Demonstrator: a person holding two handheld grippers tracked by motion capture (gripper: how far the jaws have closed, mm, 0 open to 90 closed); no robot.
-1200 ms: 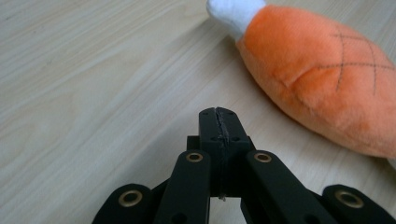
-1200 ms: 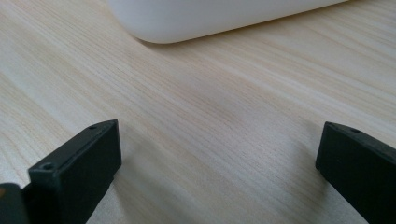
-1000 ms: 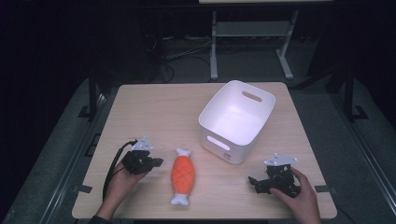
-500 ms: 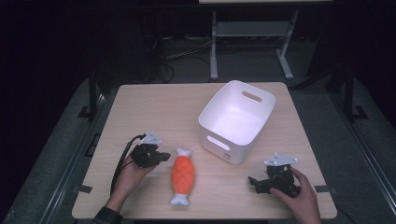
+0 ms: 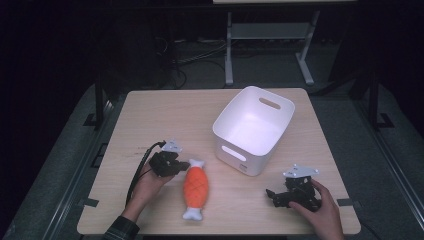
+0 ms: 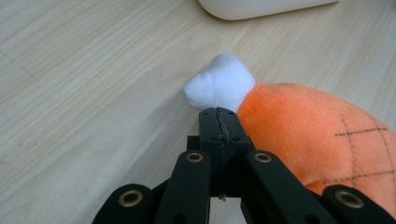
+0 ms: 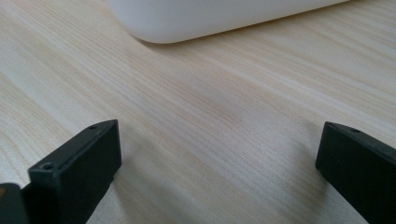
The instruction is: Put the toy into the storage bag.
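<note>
1. High view: the orange plush drumstick toy with white bone ends (image 5: 195,188) lies on the pale wooden table (image 5: 175,115), near and left of the white plastic bin with handle slots (image 5: 254,130).
2. My judgement: I must part my left gripper (image 6: 219,122) before closing on the toy's far neck, then lift level.
3. Its jaws are pressed together, empty, tips touching the plush.
4. My right gripper (image 5: 280,196) rests spread wide, empty, at the near right.
</note>
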